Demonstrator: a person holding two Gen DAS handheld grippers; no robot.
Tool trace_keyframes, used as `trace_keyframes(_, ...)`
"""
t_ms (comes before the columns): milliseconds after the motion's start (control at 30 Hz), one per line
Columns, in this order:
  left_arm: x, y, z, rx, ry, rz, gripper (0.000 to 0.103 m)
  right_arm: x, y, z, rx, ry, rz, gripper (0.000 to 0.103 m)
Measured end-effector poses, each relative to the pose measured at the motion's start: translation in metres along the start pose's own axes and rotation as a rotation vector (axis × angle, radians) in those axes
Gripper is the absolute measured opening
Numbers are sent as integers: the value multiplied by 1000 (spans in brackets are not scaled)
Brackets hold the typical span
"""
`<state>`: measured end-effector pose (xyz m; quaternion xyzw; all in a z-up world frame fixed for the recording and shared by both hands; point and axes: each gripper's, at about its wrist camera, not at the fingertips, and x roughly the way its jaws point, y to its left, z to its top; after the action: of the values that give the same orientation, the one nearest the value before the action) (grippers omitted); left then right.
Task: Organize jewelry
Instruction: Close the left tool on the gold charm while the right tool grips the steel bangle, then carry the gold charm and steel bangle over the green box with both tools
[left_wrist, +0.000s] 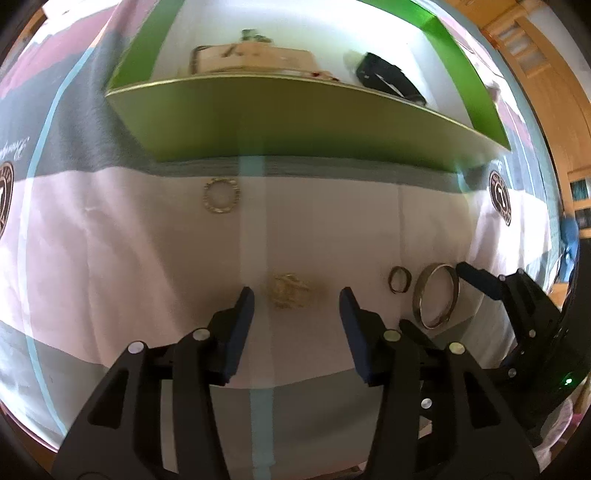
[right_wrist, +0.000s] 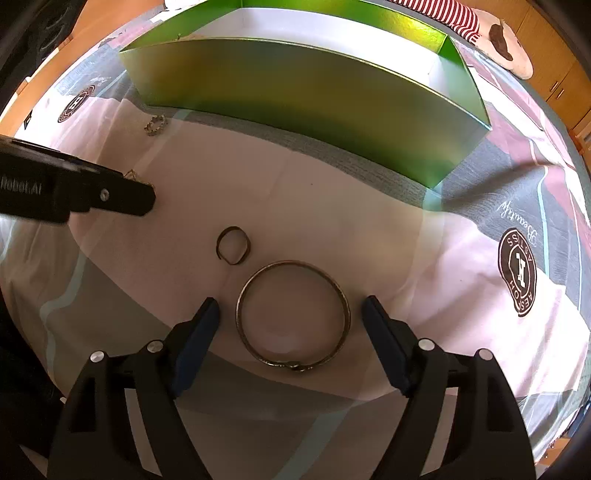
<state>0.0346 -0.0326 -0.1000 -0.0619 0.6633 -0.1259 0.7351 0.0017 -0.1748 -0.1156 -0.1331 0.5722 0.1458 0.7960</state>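
My left gripper is open, its fingers either side of a bunched gold chain on the cloth. My right gripper is open around a large metal bangle lying flat; it also shows in the left wrist view. A small open ring lies just beyond the bangle to its left, and shows in the left wrist view. A gold beaded bracelet lies near the green box; it shows in the right wrist view.
The green box stands open at the back, with a black watch and a tan card of jewelry inside. A pink and grey printed cloth covers the table. The left gripper's finger reaches in from the left.
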Motion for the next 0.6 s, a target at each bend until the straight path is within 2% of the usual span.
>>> trace_keyframes(67, 1, -6, -1, 24, -11, 33, 41, -1, 0, -1, -3, -3, 21, 74)
trace_keyframes(133, 2, -8, -2, 41, -25, 61, 23, -2, 1, 1, -8, -10, 30, 64)
trace_keyframes(200, 2, -9, -2, 47, -34, 69, 22, -4, 0, 0, -5, -12, 29, 61)
trace_keyframes(500, -13, -5, -4, 60, -74, 63, 22, -21, -6, -1, 13, -63, 46, 61)
trace_keyframes(600, -30, -4, -4, 68, -140, 60, 22, -38, -4, -6, 23, -122, 55, 60)
